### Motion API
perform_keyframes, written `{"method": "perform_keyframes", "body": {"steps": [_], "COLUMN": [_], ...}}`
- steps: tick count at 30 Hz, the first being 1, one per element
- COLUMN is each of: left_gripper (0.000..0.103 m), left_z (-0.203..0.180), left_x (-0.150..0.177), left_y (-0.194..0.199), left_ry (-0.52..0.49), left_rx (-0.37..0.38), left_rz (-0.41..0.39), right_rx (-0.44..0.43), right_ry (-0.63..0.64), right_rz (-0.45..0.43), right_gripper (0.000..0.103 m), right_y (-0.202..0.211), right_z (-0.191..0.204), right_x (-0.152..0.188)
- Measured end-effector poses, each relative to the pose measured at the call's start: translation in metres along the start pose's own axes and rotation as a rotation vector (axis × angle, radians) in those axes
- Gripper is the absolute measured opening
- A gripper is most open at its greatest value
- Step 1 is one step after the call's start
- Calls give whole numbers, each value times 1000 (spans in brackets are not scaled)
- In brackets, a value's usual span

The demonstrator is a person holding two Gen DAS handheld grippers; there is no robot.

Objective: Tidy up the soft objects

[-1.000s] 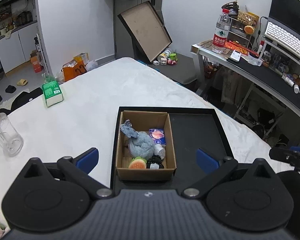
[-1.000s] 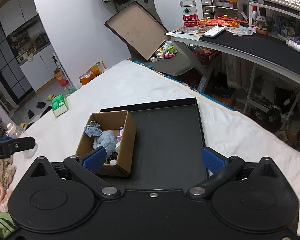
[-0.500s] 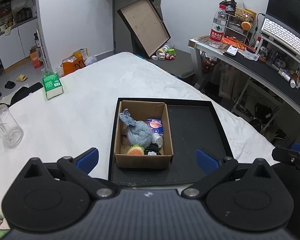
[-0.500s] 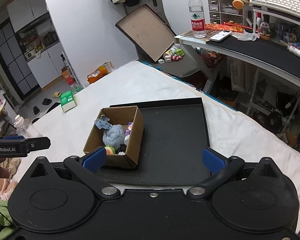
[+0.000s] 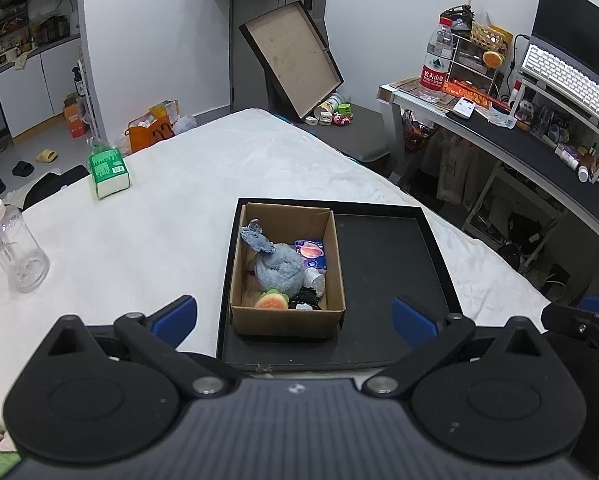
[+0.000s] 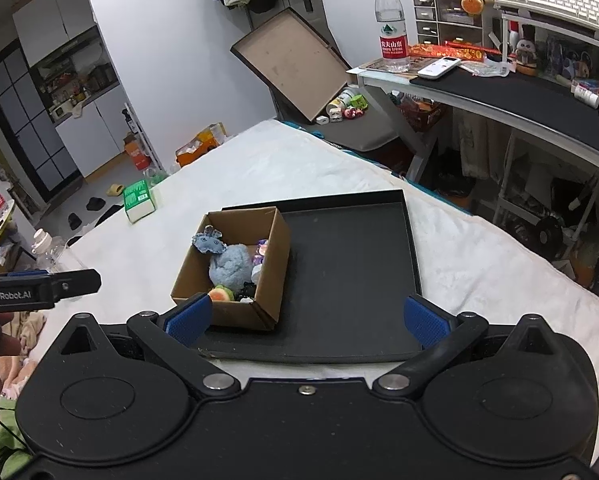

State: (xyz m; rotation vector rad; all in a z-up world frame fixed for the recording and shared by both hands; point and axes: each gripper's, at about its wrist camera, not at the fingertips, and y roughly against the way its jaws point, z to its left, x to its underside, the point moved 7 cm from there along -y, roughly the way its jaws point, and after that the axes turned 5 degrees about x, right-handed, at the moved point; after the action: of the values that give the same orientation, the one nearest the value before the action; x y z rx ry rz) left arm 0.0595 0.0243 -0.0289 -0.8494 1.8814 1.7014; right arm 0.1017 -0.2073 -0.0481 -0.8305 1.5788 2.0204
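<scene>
A grey plush mouse [image 5: 277, 264] lies in a cardboard box [image 5: 286, 322], with its head toward the far left corner of the box. Near its body, at the near wall of the box, there is a small soft toy that looks like a burger [image 5: 272, 301] and, just beside it, a small black toy [image 5: 305, 300]. On the right side of the mouse a small blue packet [image 5: 310, 253] leans against the right wall, and something white [image 5: 314, 279] lies below it; I cannot tell what it is.

The box stands in the left half of a shallow black tray [image 5: 383, 264], and the right half of the tray is bare. The tray lies on a white bed cover [image 5: 187, 208]. Well apart from the tray, on the far left of the cover, there is a green tissue pack [image 5: 109, 173], and nearer on the left a clear plastic bottle [image 5: 13, 250] stands upright.

The left gripper [image 5: 295, 316] hangs above the near edge of the tray; its jaws are spread wide and hold nothing, and the box shows between the blue pads [image 5: 175, 316]. The right gripper [image 6: 305, 316] is also above the near edge of the tray, its jaws spread wide and empty; its left pad [image 6: 189, 317] is in front of the near corner of the box.

To the right of the bed stands a desk [image 5: 511, 148] with a water bottle [image 5: 435, 66], a remote control [image 5: 464, 107] and a white keyboard [image 5: 571, 76]. A large brown tray [image 5: 293, 54] leans tilted behind the bed.
</scene>
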Motion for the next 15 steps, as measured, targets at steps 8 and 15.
{"method": "perform_keyframes", "body": {"steps": [8,15], "left_gripper": [103,103], "left_z": [3,3], "left_x": [2,2], "left_y": [0,-2], "left_ry": [4,7], "left_rx": [0,8], "left_rz": [6,12], "right_rx": [11,10], "right_ry": [-4,1], "right_rz": [-5,-10], "right_gripper": [103,103], "right_y": [1,2], "right_z": [0,1], "right_x": [0,1]}}
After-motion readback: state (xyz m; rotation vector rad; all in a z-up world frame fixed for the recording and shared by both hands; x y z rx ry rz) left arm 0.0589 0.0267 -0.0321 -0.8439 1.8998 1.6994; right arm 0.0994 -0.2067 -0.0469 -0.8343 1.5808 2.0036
